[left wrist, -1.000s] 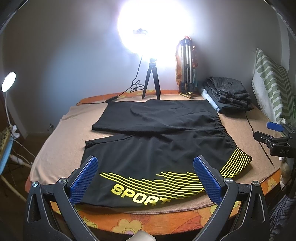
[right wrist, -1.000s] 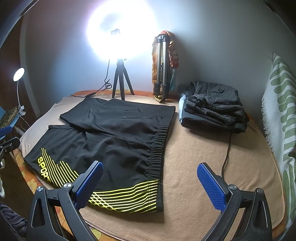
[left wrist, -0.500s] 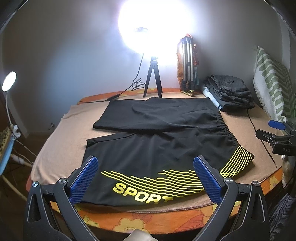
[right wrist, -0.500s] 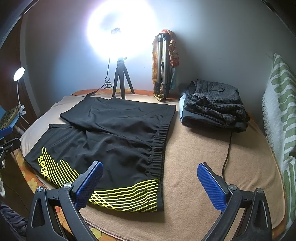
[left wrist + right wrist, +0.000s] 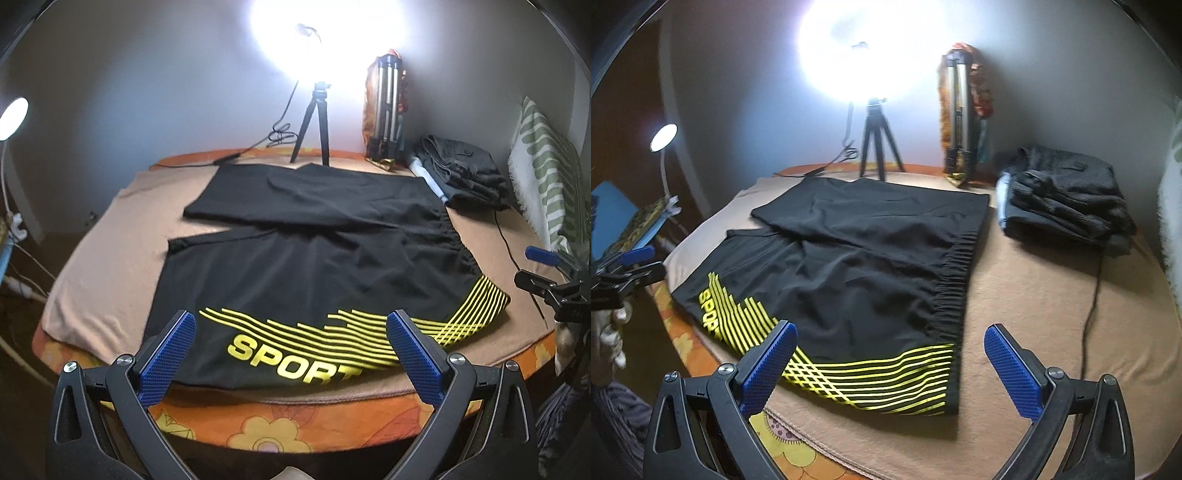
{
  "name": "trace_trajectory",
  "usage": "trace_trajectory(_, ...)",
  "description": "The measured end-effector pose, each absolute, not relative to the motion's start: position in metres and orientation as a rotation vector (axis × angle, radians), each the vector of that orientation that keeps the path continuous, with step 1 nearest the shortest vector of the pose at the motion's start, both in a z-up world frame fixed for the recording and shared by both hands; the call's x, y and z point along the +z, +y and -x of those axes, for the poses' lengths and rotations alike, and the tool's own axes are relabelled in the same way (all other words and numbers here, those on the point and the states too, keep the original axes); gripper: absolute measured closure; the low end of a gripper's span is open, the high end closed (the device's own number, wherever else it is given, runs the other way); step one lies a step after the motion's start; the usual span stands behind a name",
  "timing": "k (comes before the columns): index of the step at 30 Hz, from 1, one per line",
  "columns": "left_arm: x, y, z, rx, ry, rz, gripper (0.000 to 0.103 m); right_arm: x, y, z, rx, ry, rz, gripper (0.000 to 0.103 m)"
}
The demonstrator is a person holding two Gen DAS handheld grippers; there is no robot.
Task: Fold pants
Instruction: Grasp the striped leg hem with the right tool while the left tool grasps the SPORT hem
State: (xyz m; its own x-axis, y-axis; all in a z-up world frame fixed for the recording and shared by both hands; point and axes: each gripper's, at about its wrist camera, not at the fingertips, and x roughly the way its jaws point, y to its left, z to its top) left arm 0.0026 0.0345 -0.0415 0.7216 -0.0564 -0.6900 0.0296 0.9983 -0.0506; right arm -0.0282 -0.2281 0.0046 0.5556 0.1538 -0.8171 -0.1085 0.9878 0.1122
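Black sport shorts (image 5: 310, 258) with yellow stripes and the word SPORT lie flat on a tan blanket, legs to the left and waistband to the right. They also show in the right wrist view (image 5: 864, 266). My left gripper (image 5: 291, 347) is open and empty, hovering over the near leg hem at the bed's front edge. My right gripper (image 5: 890, 362) is open and empty, over the striped waistband corner. The right gripper also shows at the right edge of the left wrist view (image 5: 550, 280). The left gripper shows at the left edge of the right wrist view (image 5: 624, 273).
The tan blanket (image 5: 107, 266) covers an orange flowered mattress (image 5: 280, 424). A pile of folded dark clothes (image 5: 1067, 199) sits at the back right, with a black cable (image 5: 1091, 314) beside it. A ring light on a tripod (image 5: 875, 147) and a folded tripod (image 5: 956, 118) stand at the back wall.
Both grippers have moved a little forward and down toward the shorts. The right wrist view has swung slightly left. The shorts have not moved.
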Motion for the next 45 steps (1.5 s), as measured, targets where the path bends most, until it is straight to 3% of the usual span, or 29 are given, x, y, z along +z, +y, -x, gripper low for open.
trace_trajectory(4,-0.053,0.046,-0.001,-0.059,0.764,0.034,0.006,-0.004,-0.214,0.03,0.225,0.996,0.086,0.002)
trace_trajectory(7,-0.059,0.056,-0.003,-0.055,0.795,0.041,0.01,-0.016,-0.201,0.036,0.29,1.021,0.233,0.009)
trace_trajectory(9,-0.063,0.063,-0.005,-0.048,0.815,0.052,0.017,-0.025,-0.196,0.039,0.338,1.051,0.289,0.018)
trace_trajectory(13,-0.07,0.069,-0.008,-0.067,0.848,0.068,0.026,-0.04,-0.189,0.042,0.398,1.103,0.356,0.026)
trace_trajectory(18,-0.074,0.054,-0.008,-0.134,0.868,-0.032,0.047,-0.05,-0.178,0.044,0.448,1.133,0.409,0.037)
trace_trajectory(23,-0.072,0.045,-0.007,-0.193,0.871,-0.127,0.048,-0.057,-0.179,0.041,0.45,1.156,0.446,0.043)
trace_trajectory(33,-0.095,0.038,-0.02,-0.267,0.957,-0.121,0.048,-0.062,-0.189,0.04,0.473,1.163,0.497,0.046)
trace_trajectory(34,-0.096,0.036,-0.02,-0.277,0.958,-0.126,0.048,-0.063,-0.19,0.038,0.471,1.165,0.495,0.048)
trace_trajectory(36,-0.096,0.032,-0.02,-0.292,0.954,-0.145,0.048,-0.064,-0.191,0.033,0.48,1.183,0.469,0.067)
trace_trajectory(39,-0.096,0.025,-0.019,-0.309,0.945,-0.185,0.048,-0.063,-0.192,0.024,0.466,1.189,0.447,0.081)
trace_trajectory(42,-0.101,0.015,-0.019,-0.315,0.948,-0.251,0.048,-0.054,-0.193,0.017,0.437,1.157,0.432,0.092)
trace_trajectory(45,-0.108,0.008,-0.021,-0.305,0.954,-0.303,0.048,-0.043,-0.197,0.008,0.415,1.126,0.388,0.096)
